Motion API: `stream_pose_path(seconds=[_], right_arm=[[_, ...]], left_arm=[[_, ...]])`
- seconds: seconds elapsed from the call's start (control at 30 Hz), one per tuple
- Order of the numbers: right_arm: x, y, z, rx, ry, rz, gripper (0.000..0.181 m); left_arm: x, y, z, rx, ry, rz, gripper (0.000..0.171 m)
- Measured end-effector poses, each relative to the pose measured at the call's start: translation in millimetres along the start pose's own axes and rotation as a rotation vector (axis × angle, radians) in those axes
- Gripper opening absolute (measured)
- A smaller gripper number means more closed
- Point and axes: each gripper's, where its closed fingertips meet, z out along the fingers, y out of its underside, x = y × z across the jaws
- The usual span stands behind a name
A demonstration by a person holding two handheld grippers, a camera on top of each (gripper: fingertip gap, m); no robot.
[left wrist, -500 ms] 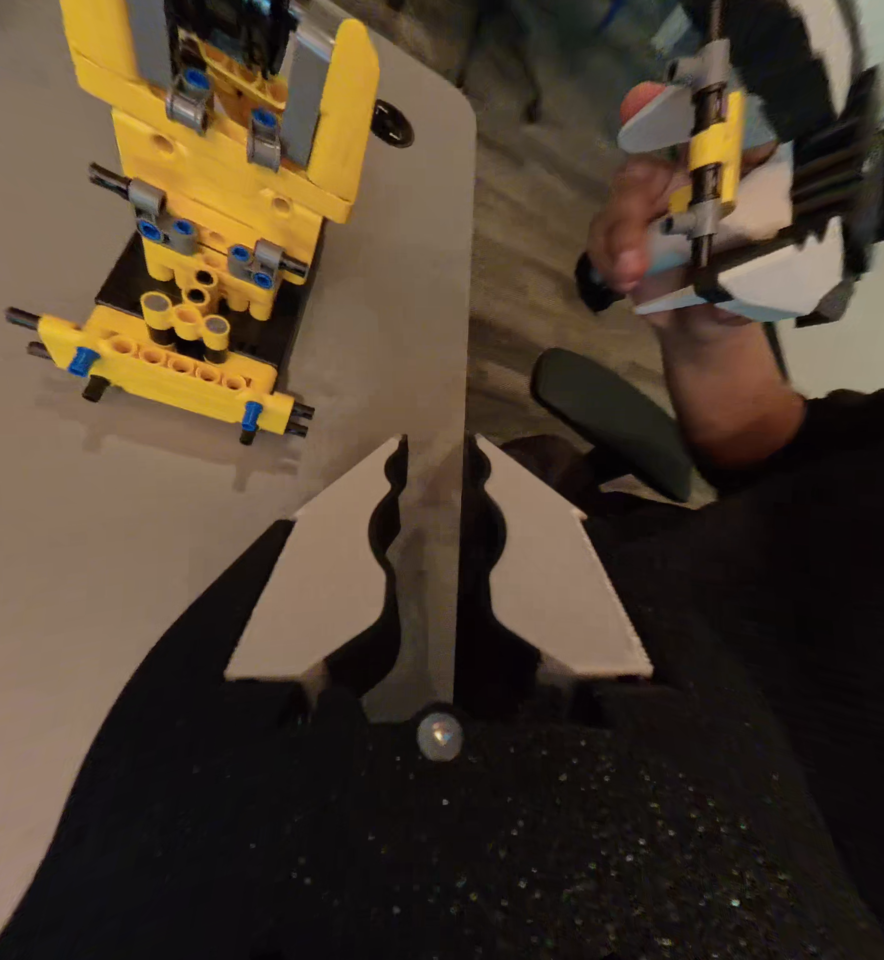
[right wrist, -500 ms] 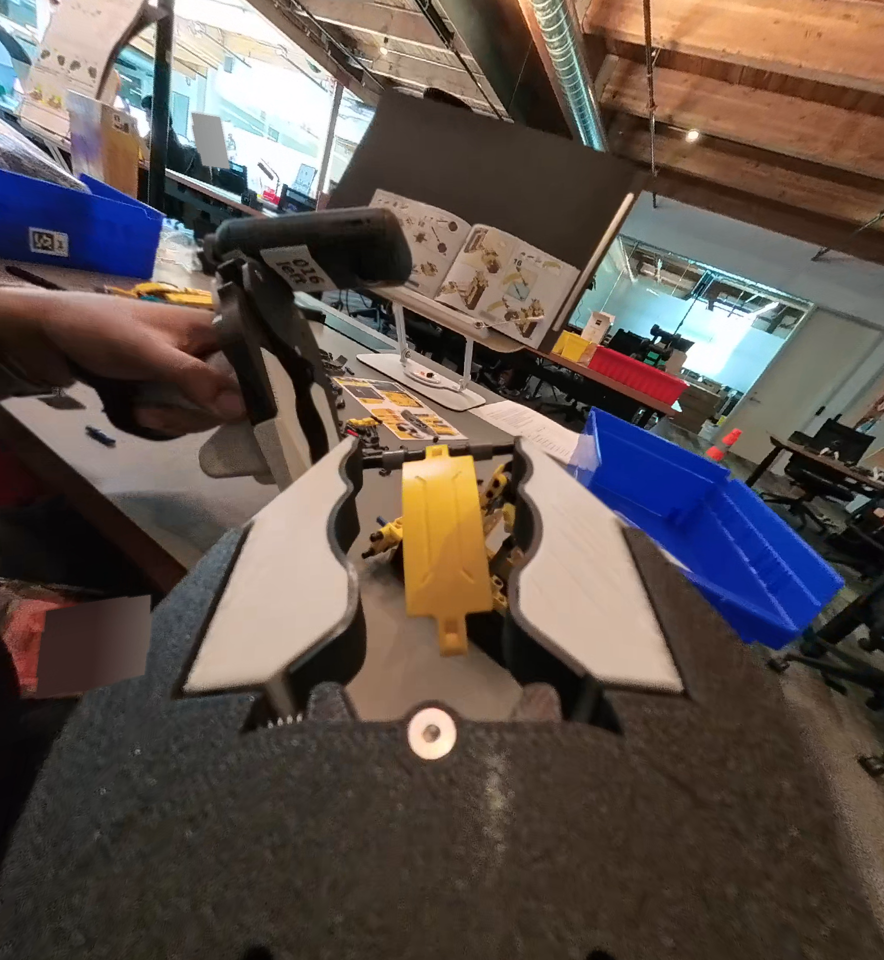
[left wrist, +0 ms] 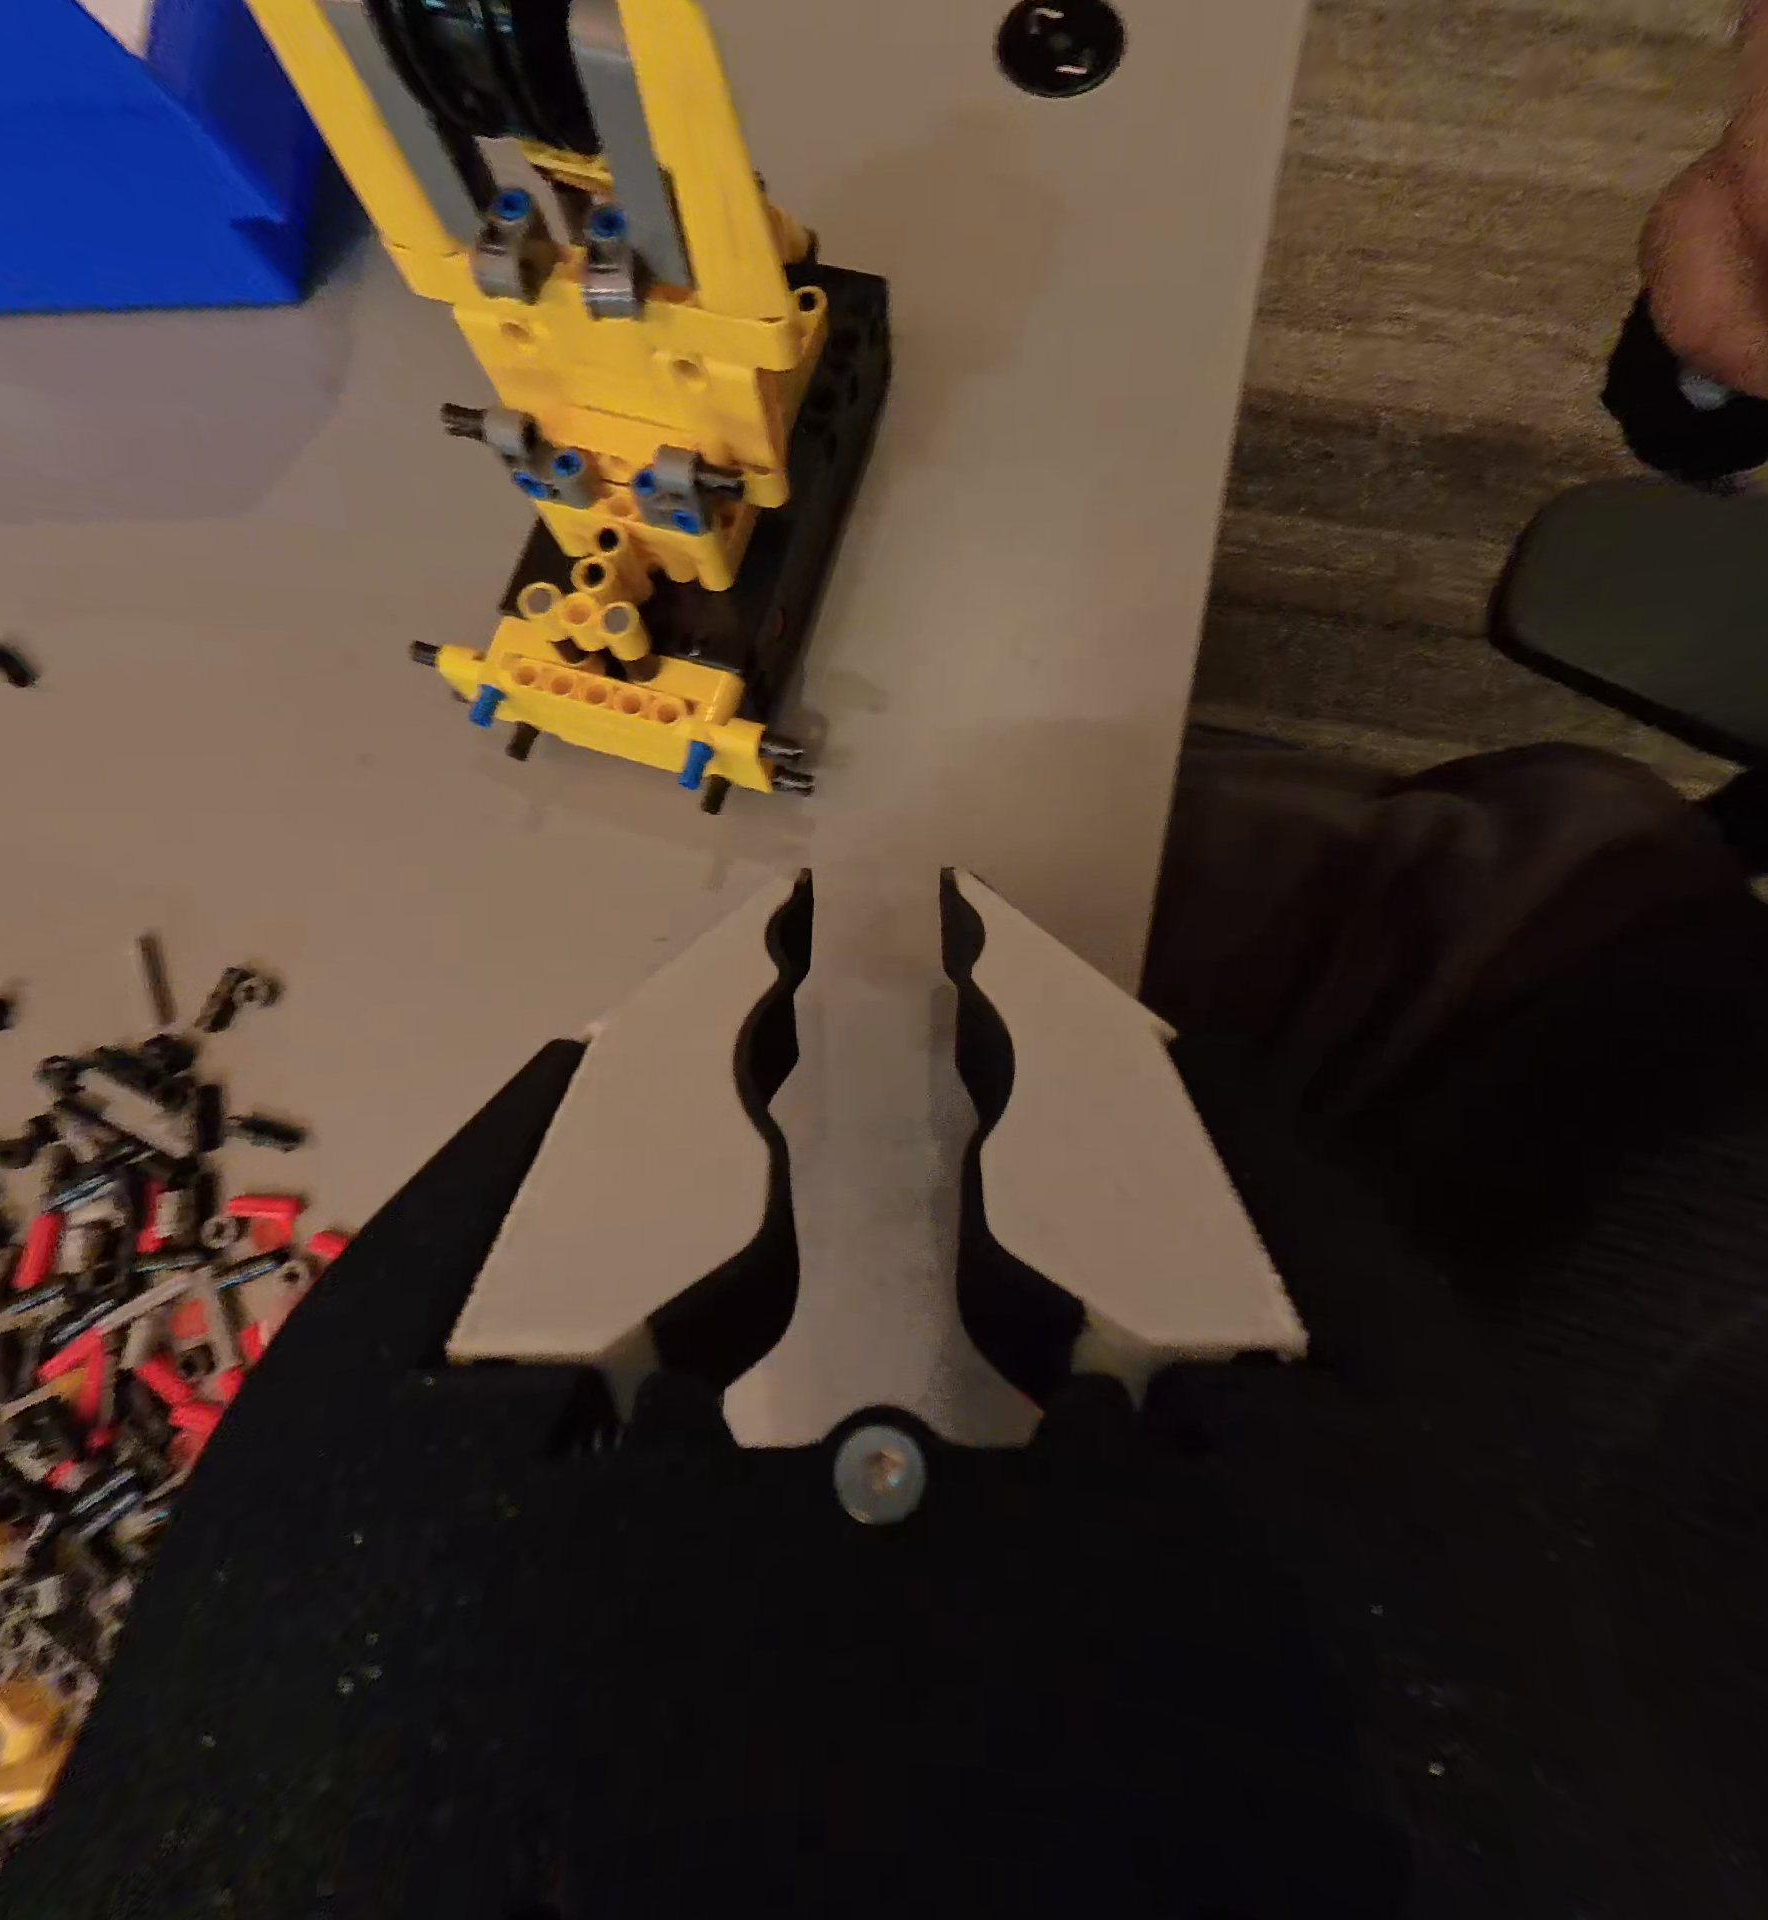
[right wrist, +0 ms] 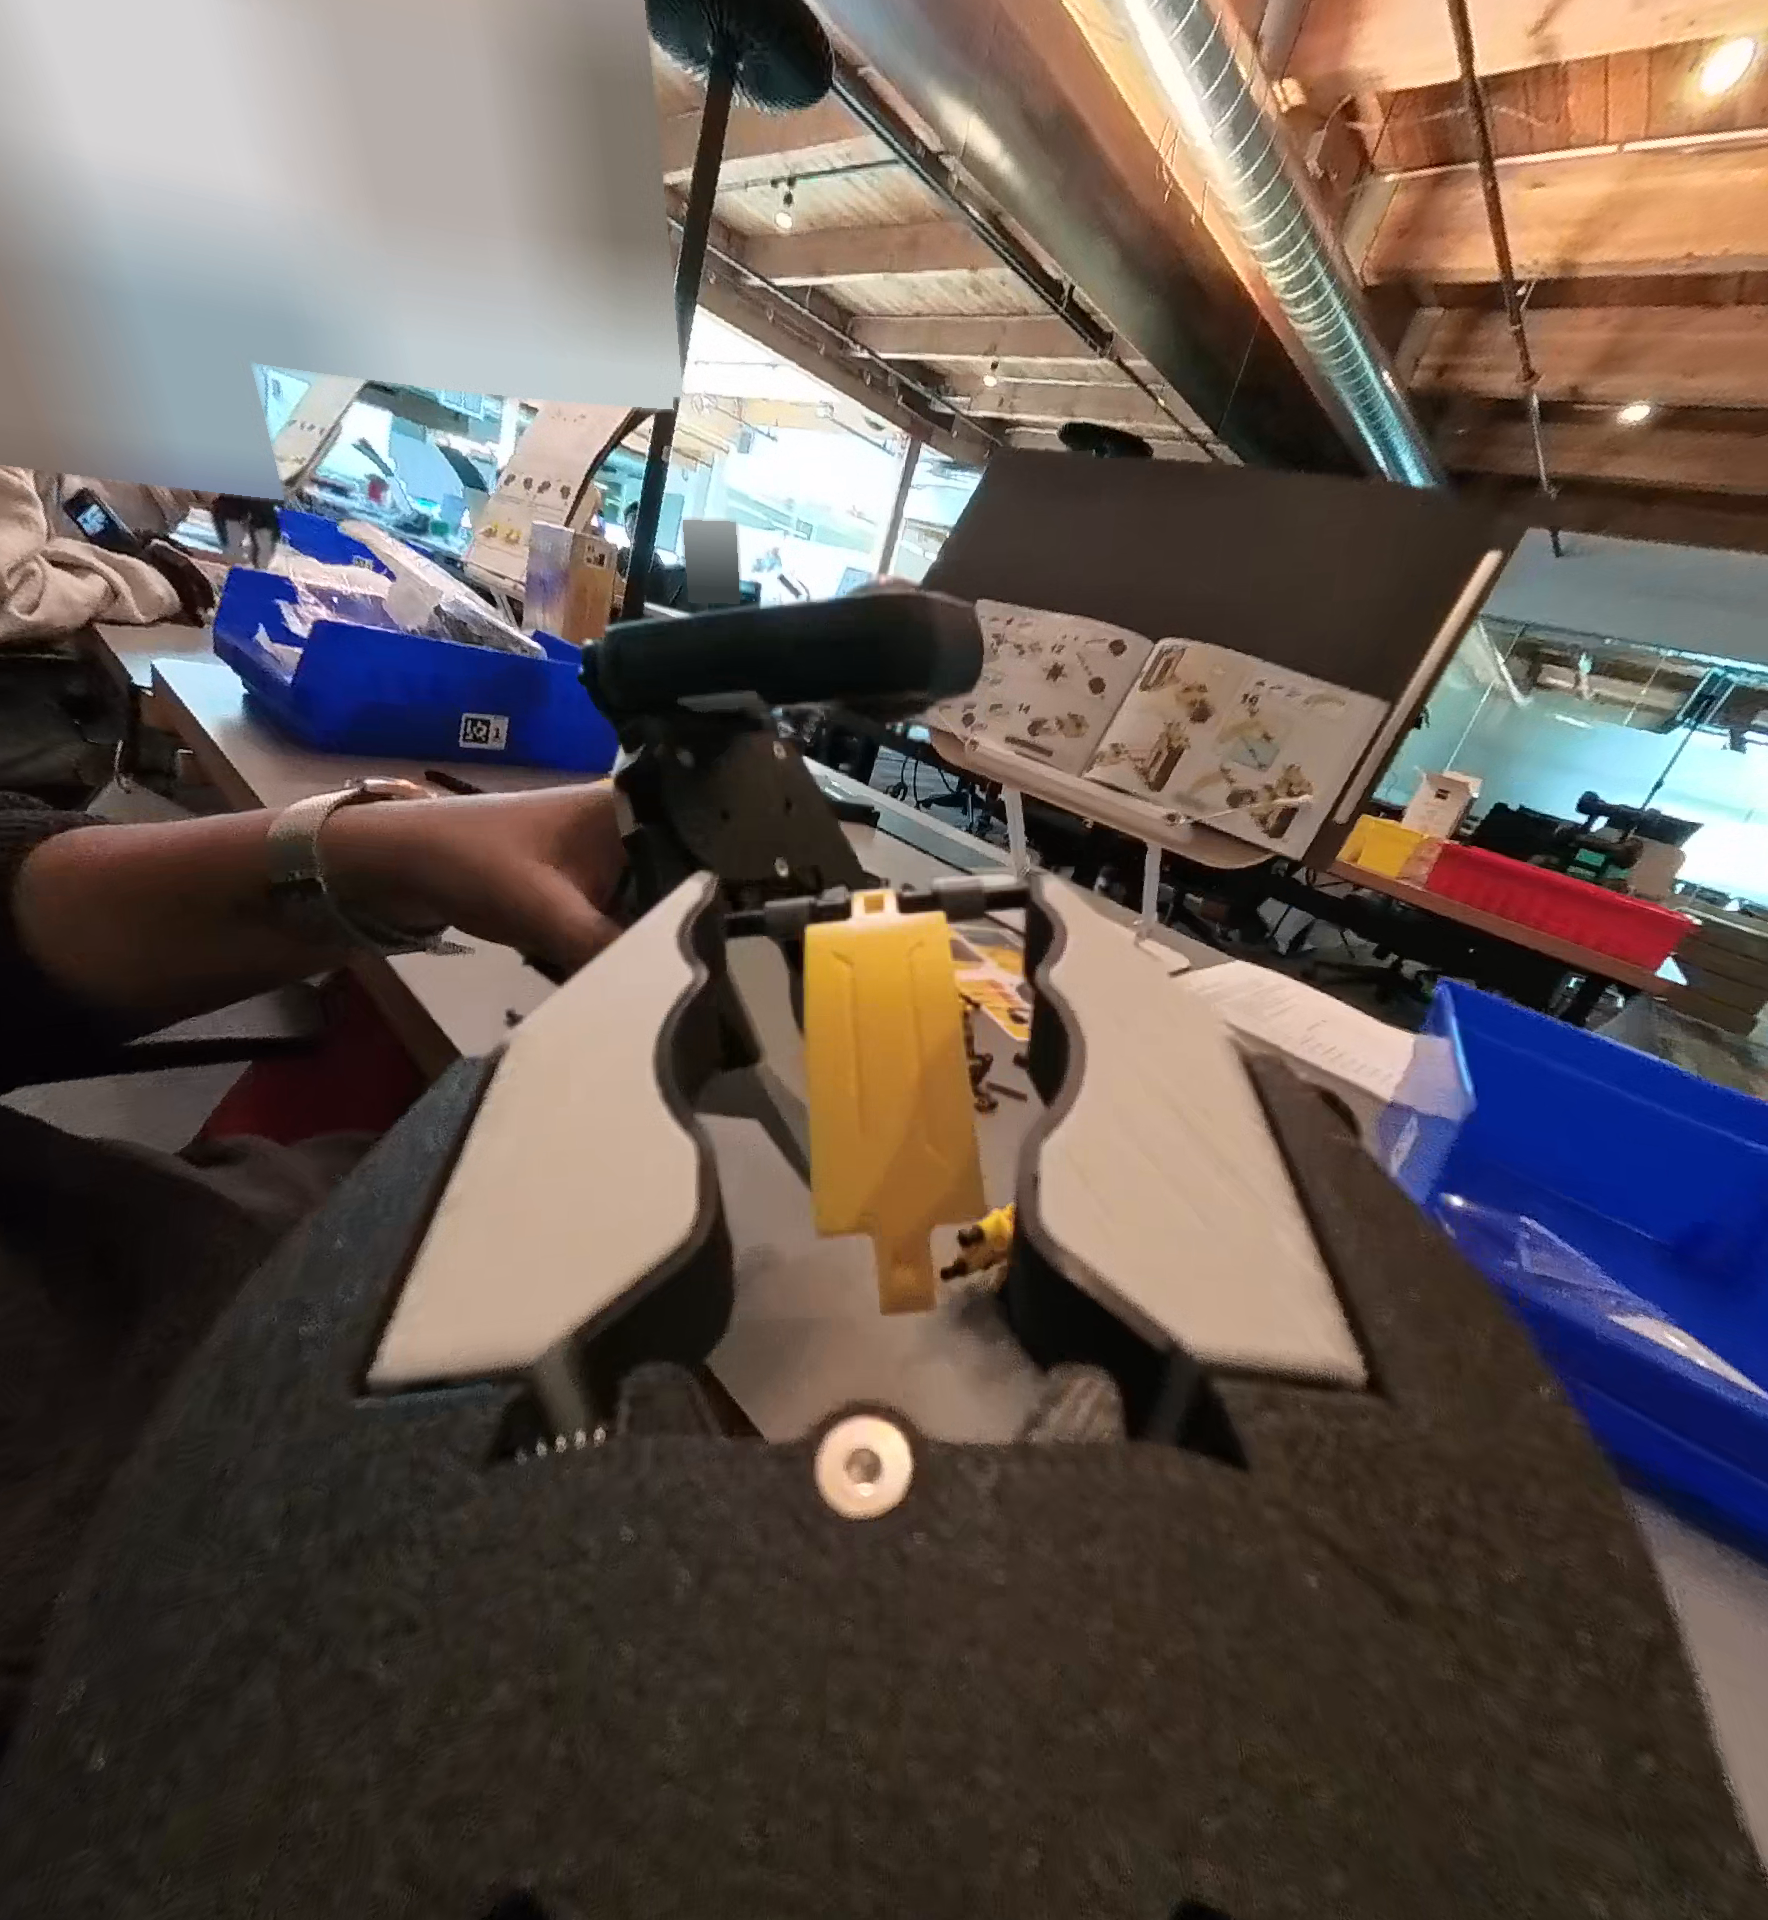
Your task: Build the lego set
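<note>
My left gripper point(left wrist: 877, 878) is narrowly open and empty. It hangs over the grey table point(left wrist: 1015, 623) near its right edge, just short of a yellow and black brick model point(left wrist: 631, 416). My right gripper point(right wrist: 875, 894) is shut on a black axle point(right wrist: 973, 894) held across its fingertips. A yellow panel point(right wrist: 885, 1081) hangs from the axle between the fingers. The left gripper point(right wrist: 755, 727) and the hand holding it also show just beyond it in the right wrist view. The hand point(left wrist: 1753, 208) on the right gripper's handle shows at the top right of the left wrist view.
A pile of loose black, red and yellow parts point(left wrist: 80, 1299) lies at the left. A blue bin point(left wrist: 80, 156) stands behind the pile. Another blue bin point(right wrist: 1638, 1247) is on the right, and an open booklet point(right wrist: 1150, 717) rests on a stand. A chair armrest point(left wrist: 1669, 613) sits off the table edge. The left gripper's tips are roughly 15 cm from the right gripper's.
My left gripper has shifted left over the table, so the parts pile and blue bin now show. The right gripper with its panel has left that view except for the hand.
</note>
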Motion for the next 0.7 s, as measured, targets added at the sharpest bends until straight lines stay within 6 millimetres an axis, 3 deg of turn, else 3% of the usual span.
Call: stream_pose_path(seconds=[0.47, 0.7], right_arm=[[-2, 19, 28, 0.015, -0.045, 0.118, 0.056], [-5, 16, 23, 0.003, -0.028, 0.091, 0.056]], left_arm=[[-50, 7, -4, -0.024, -0.316, 0.096, 0.024], [-44, -1, -5, 0.059, -0.245, 0.025, 0.024]])
